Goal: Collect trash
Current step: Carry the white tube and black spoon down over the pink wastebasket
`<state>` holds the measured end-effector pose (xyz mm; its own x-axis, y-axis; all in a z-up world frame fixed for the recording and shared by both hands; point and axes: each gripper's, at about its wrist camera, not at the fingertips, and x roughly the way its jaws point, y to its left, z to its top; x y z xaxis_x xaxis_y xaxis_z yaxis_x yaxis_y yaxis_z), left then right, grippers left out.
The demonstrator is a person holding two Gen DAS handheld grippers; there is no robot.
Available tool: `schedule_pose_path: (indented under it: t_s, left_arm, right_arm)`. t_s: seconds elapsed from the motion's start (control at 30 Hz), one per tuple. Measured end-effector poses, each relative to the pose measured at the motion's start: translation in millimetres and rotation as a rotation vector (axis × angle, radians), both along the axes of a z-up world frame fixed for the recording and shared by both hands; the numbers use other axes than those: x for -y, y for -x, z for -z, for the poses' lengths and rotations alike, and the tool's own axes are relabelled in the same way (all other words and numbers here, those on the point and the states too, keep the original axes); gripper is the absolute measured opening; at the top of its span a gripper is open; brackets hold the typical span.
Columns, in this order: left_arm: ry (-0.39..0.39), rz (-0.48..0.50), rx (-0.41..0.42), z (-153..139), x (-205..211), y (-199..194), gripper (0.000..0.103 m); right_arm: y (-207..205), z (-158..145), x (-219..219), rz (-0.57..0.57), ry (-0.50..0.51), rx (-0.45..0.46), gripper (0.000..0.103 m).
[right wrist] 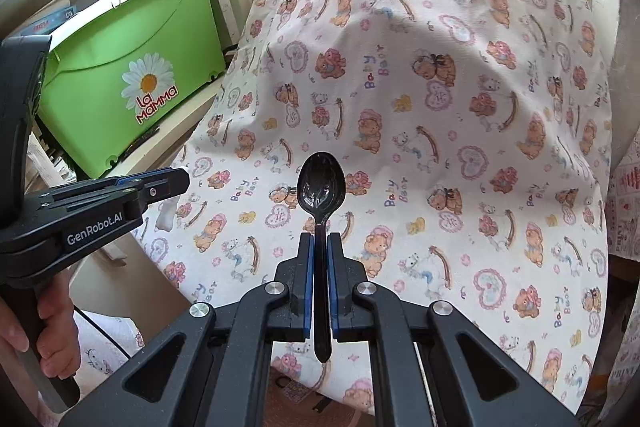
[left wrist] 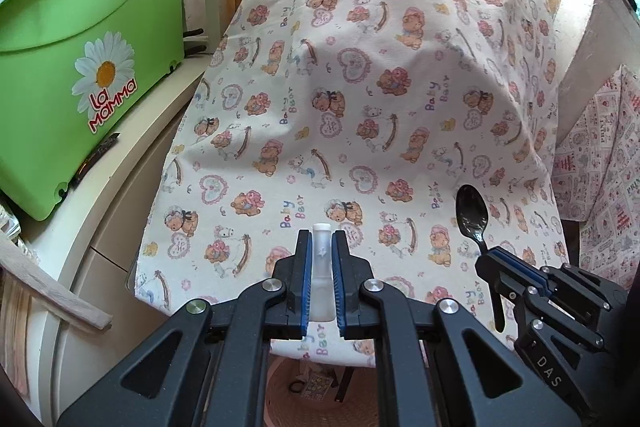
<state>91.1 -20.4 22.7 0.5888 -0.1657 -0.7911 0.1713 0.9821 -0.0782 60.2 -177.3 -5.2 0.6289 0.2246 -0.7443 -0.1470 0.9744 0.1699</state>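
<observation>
With both claws loaded, I keep grips firm: left claw (left wrist: 322, 259) clamps a small white bottle (left wrist: 321, 267), right claw (right wrist: 319, 267) pinches a black spoon (right wrist: 320, 187), both above the tabletop's near edge (left wrist: 320, 347). I'd carry level and avoid the cloth.

free: cloth (left wrist: 360, 87) ahead | blocked: left, green tub (left wrist: 80, 59)
</observation>
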Motion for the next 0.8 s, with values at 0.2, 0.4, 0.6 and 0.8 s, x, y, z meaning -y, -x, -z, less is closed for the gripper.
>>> schedule_pose_path:
  t_s: [0.2, 0.4, 0.6, 0.8]
  left_arm:
    - [0.036, 0.007, -0.023, -4, 0, 34, 0.009]
    - [0.07, -0.016, -0.079, 17, -11, 55, 0.009]
    - [0.092, -0.039, -0.177, 54, -22, 57, 0.009]
    - [0.101, -0.015, -0.209, 63, -24, 65, 0.009]
  right_arm:
    - [29, -6, 5, 0.014, -0.044, 0.01, 0.007]
    - [64, -7, -2, -0.018, -0.078, 0.008, 0.007]
    - [93, 5, -12, -0.064, -0.076, -0.022, 0.007]
    - [96, 27, -21, -0.116, -0.097, -0.09, 0.007]
